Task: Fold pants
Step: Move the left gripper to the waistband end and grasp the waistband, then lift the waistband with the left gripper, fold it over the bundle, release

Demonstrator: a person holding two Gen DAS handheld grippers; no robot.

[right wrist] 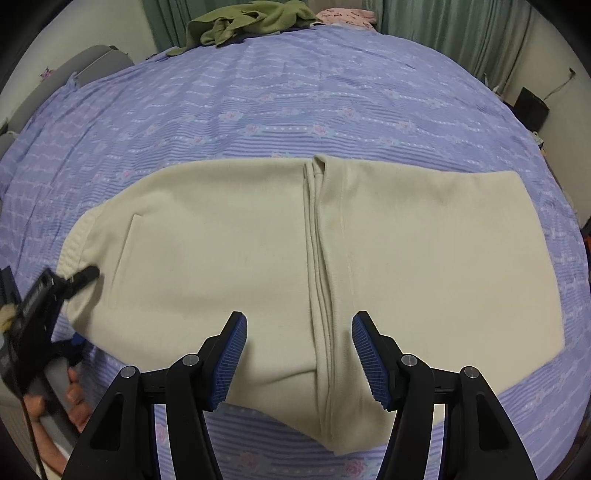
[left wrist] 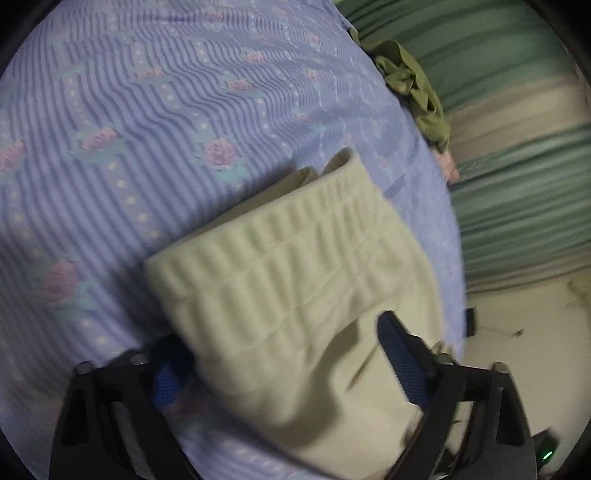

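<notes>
Cream fleece pants (right wrist: 236, 251) lying folded across a lavender floral-striped bedspread (right wrist: 295, 96).
The left gripper (left wrist: 284, 365) is straddling the ribbed waistband (left wrist: 266, 254), fingers spread; only the right view is showing the right gripper (right wrist: 299, 362) hovering wide open at 6 o'clock and the crumpled olive garment (right wrist: 243, 18) at 12.

The left hand-held gripper (left wrist: 280, 354) straddles the cream pants' (left wrist: 295, 266) ribbed waistband, jaws apart.
</notes>
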